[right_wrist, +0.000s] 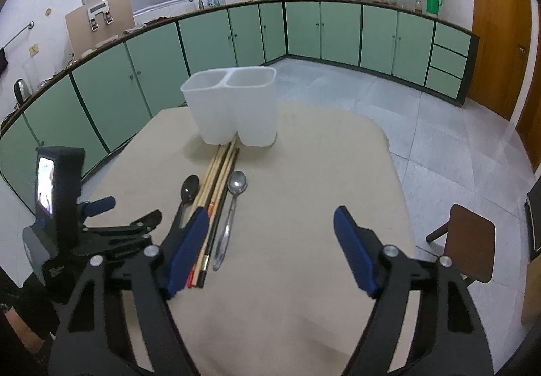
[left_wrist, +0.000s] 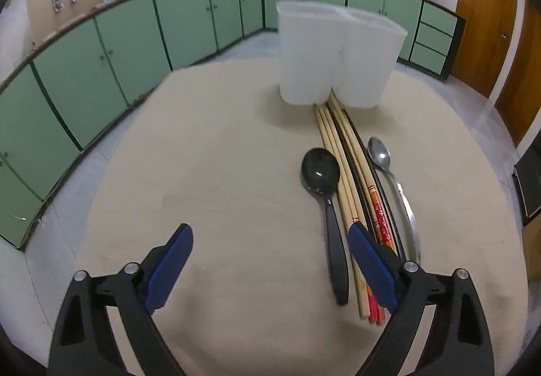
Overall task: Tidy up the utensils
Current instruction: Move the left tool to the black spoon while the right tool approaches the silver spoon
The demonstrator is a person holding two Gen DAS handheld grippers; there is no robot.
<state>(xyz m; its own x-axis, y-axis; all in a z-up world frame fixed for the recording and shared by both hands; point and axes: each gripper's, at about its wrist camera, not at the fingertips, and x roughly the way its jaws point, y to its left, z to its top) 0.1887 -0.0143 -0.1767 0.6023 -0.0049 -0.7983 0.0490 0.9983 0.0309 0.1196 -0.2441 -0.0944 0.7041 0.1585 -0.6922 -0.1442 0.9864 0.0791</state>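
A white two-compartment holder [left_wrist: 338, 54] [right_wrist: 233, 105] stands upright at the far side of the beige table. In front of it lie a black spoon [left_wrist: 321, 179] [right_wrist: 190, 188], several chopsticks [left_wrist: 345, 173] [right_wrist: 219, 173] and a metal spoon [left_wrist: 380, 156] [right_wrist: 236, 183], side by side. My left gripper [left_wrist: 270, 240] is open and empty, low over the table just left of the utensils; it also shows in the right wrist view [right_wrist: 111, 227]. My right gripper [right_wrist: 270, 223] is open and empty, to the right of the utensils.
The beige table [left_wrist: 219, 173] [right_wrist: 304, 173] sits in a kitchen with green cabinets [right_wrist: 135, 78] along the walls. A brown chair [right_wrist: 470, 240] stands off the table's right edge. A wooden door [right_wrist: 497, 37] is at the far right.
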